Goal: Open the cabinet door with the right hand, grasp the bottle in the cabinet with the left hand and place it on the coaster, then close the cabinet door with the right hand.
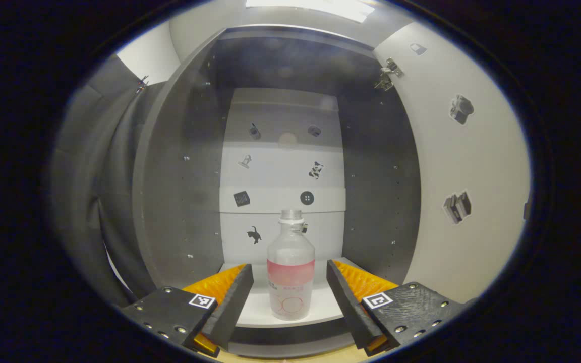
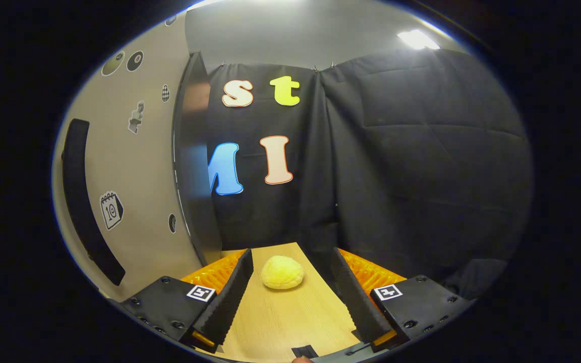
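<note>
While the cabinet door [image 1: 464, 166] is standing swung open at the right of the left gripper view, the left gripper [image 1: 290, 292] is facing straight into the cabinet [image 1: 179, 191] with its jaws spread wide. The bottle [image 1: 290, 272] is standing upright on the white shelf [image 1: 257, 307], between the two fingers but apart from both. It is a clear plastic bottle with a pale cap and a pink band as a label; the small print under the band is too blurred to read, and a red ring is showing near its base. Small picture stickers are dotting the back panel and the door; none is carrying legible words.

Over in the right gripper view, the right gripper [image 2: 290, 297] is hovering above the wooden table [image 2: 280, 322], jaws spread and gripping nothing. A yellow bun [image 2: 282, 272] is lying on the table near the fingertips. At the left, the door's outer face is showing a long dark handle [image 2: 86, 201] and a calendar sticker [image 2: 111, 209] reading "10".
</note>
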A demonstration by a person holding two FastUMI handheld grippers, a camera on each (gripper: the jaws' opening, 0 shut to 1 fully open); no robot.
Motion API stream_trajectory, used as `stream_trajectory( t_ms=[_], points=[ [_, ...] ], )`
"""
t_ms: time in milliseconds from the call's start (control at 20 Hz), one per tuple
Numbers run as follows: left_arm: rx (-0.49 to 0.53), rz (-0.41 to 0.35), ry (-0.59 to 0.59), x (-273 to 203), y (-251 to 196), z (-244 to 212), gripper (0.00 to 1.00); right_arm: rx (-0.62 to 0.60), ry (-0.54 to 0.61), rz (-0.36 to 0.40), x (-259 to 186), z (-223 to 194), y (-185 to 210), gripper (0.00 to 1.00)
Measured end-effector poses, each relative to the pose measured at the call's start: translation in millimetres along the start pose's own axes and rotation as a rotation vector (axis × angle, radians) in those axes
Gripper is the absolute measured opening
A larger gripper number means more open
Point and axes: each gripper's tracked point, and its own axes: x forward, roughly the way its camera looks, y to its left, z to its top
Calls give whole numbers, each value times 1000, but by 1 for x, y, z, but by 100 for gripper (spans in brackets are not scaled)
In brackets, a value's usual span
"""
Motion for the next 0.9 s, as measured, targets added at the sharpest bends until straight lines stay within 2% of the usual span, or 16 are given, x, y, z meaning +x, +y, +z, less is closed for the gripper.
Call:
stream_trajectory(
  t_ms=[500,750,800,900],
  points=[
    [-8,-23,42,48,7,-31,90,-2,22,-31,7,-6,13,98],
    [-31,-11,25,45,14,-29,73,-8,12,-19,11,0,14,98],
    [-35,-10,22,40,16,-27,75,-7,11,-13,12,0,15,98],
    [-35,-4,2,30,18,-24,73,-9,9,-1,12,1,13,98]
  ],
)
